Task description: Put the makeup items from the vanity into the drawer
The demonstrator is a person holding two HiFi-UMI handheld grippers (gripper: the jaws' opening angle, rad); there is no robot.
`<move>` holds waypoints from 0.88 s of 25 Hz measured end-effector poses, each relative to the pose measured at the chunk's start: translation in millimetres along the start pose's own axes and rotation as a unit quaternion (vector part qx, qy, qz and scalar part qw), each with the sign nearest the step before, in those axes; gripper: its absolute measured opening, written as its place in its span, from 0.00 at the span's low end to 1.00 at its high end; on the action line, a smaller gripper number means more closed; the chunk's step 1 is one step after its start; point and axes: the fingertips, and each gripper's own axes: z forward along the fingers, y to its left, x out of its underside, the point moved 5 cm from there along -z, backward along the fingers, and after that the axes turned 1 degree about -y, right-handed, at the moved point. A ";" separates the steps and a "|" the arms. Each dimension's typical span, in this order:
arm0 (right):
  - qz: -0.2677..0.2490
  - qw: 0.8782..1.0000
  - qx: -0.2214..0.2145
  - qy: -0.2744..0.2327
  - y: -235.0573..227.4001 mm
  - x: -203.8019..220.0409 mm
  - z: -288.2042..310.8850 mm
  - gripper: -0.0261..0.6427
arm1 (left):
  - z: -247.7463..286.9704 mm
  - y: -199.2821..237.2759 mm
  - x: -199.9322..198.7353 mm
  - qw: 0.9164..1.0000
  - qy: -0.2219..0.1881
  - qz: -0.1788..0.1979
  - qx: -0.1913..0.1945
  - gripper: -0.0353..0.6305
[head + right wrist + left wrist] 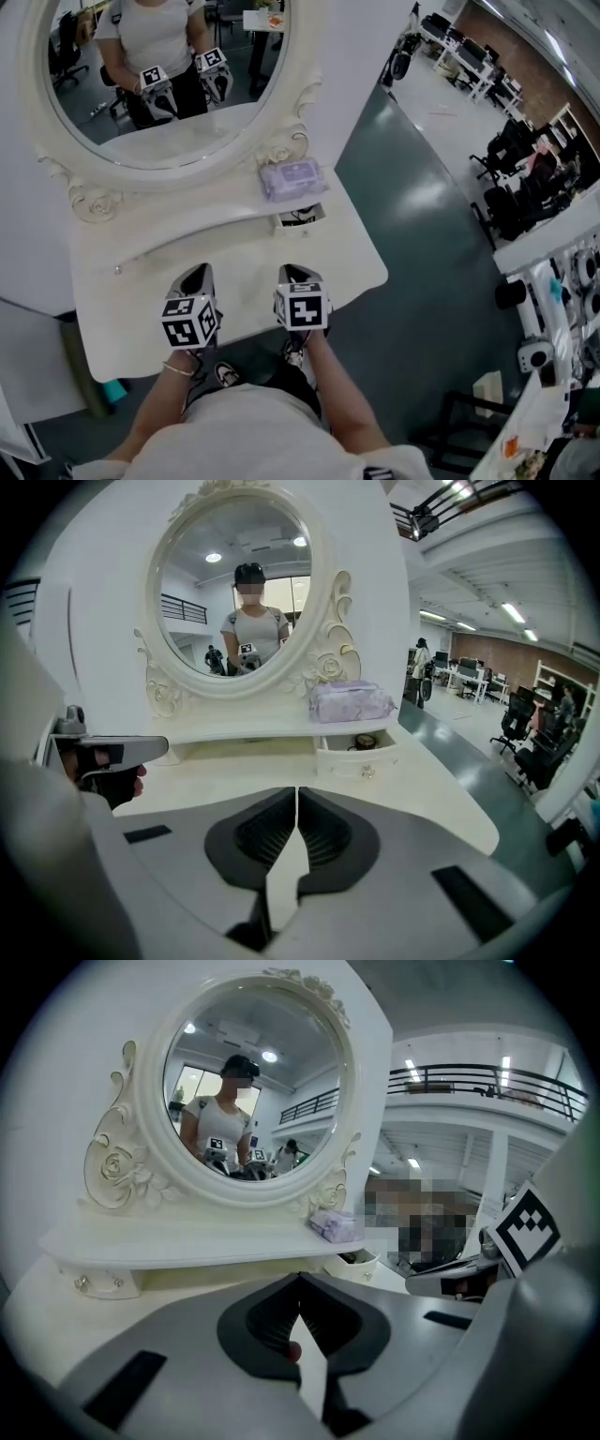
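Note:
A lilac makeup pouch (292,178) (335,1225) (352,701) lies on the vanity's upper shelf (169,214), right of the oval mirror (169,75). Just below it a small drawer (302,216) (356,755) stands open, with a dark round item (364,742) inside. My left gripper (197,273) (300,1280) hovers over the tabletop's front edge, jaws closed tip to tip with nothing held. Beside it, my right gripper (292,271) (297,791) is shut and empty too. Both point toward the mirror, well short of the pouch and drawer.
The white tabletop (131,300) has a curved front edge and ends at the right near the drawer. A small knob (116,270) marks a closed drawer at the left. Beyond the vanity's right side is grey floor (422,216), with office chairs and desks farther off.

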 end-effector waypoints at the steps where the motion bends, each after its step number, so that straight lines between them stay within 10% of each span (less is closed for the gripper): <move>1: 0.010 1.000 0.007 -0.003 4.2 3.7 -6.3 0.07 | -3.7 0.6 0.4 1.000 0.002 0.003 0.008 0.06; 22: 0.061 0.997 0.024 -0.047 -13.5 32.9 -53.7 0.07 | -3.9 -50.1 18.1 0.998 0.030 0.019 0.050 0.06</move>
